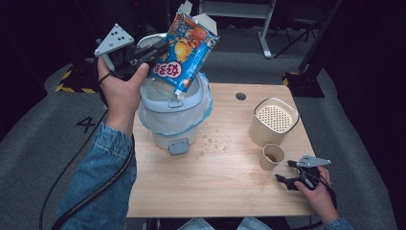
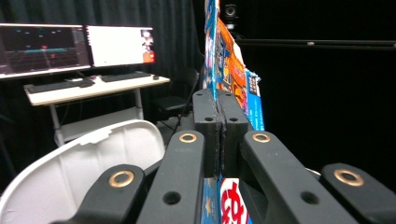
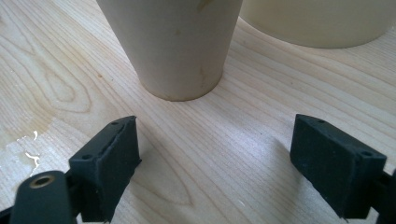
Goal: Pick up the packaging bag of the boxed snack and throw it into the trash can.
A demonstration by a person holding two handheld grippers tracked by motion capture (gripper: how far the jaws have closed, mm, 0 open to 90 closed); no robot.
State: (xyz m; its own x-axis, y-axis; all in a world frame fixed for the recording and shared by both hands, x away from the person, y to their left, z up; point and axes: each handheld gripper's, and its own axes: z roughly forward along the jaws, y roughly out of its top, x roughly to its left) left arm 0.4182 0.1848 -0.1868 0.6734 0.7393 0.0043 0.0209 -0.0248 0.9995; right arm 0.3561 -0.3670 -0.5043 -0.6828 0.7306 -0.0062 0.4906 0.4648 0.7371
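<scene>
Nearest you, your right claw (image 1: 287, 173) rested released on the pale wooden counter (image 1: 225, 187), just short of the small beige paper cup (image 1: 272, 156). Farther off, your left claw (image 1: 152, 51) clenched the blue printed snack box (image 1: 186, 50), tilted above the white lined bin (image 1: 174, 112).

The left gripper (image 1: 152, 51) clamps a blue snack box (image 1: 186, 50), tilted above the lined white bin (image 1: 173, 112). The right gripper (image 1: 287, 172) rests open-jawed on the wooden table (image 1: 215, 187), near a small cup (image 1: 272, 156).
</scene>
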